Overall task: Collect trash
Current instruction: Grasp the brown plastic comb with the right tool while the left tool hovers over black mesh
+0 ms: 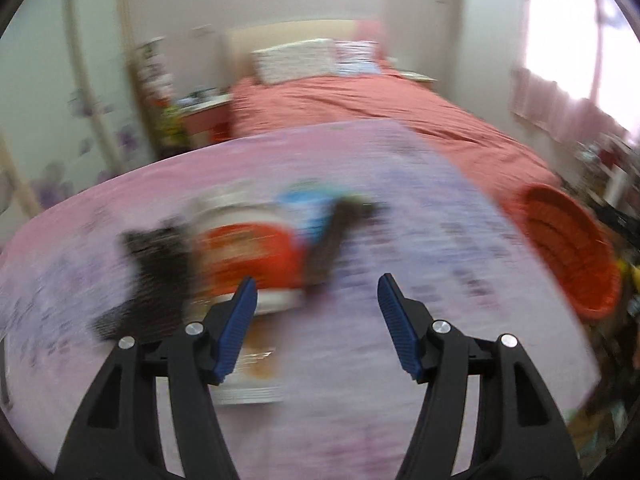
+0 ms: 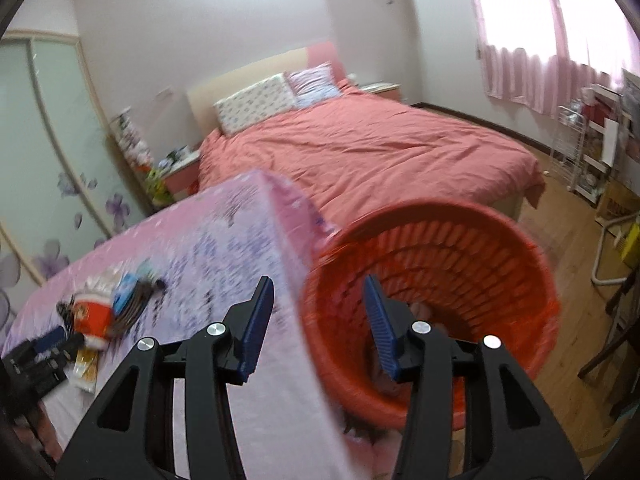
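Both grippers are empty, jaws apart: the right gripper (image 2: 316, 308) over the red plastic slatted basket (image 2: 460, 240) off the pink-clothed table's (image 2: 224, 232) right edge, the left gripper (image 1: 318, 308) facing the red-and-white wrapper pile (image 1: 248, 256) mid-table. Next, I judge: grab a wrapper.

Red basket (image 2: 500, 256) beside pink table (image 2: 224, 240), jaws apart

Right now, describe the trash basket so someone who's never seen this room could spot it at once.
Find the table with the pink cloth at the foot of the red-covered bed. The basket stands off the table's right edge, beside the wooden floor. It is the only round, bright orange-red, slatted plastic bin there.
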The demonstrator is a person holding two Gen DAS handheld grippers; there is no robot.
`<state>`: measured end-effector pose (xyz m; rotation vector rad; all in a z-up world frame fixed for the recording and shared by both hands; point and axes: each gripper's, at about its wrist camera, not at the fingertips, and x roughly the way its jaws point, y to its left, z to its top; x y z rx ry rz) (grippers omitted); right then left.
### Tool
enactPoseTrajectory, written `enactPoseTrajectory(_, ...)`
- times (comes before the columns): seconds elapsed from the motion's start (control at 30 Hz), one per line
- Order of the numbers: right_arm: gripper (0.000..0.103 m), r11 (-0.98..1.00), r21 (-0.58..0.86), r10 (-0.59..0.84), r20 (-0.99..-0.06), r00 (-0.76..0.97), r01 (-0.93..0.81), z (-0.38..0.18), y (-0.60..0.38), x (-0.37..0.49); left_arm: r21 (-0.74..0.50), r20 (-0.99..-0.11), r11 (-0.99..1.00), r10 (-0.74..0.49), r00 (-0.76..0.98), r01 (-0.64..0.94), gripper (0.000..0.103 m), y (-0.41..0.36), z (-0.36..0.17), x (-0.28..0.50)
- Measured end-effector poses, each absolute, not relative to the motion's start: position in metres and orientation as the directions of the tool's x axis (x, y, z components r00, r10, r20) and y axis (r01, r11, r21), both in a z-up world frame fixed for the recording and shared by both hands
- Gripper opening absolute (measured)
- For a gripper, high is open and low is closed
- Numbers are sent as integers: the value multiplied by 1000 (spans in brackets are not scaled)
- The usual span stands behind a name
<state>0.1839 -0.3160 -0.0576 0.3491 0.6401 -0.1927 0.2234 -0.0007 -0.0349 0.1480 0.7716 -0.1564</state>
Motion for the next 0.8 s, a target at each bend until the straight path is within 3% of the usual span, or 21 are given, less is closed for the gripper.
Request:
enactPoseTrajectory(0.17, 48, 949, 233, -12, -648, 762, 213, -70, -273, 196, 88, -731, 996, 83, 677, -27, 62, 95, -52, 247)
enactPoseTrajectory(0.27, 48, 963, 210, 13, -668, 744, 171, -75, -249, 203, 42, -766, 997, 77, 638, -70, 62, 127, -65, 262)
enactPoseTrajectory(0.8, 47, 972, 225, 126, -723, 680, 60, -90, -133, 265, 53, -792, 998, 65, 608, -37, 57, 133, -94, 283)
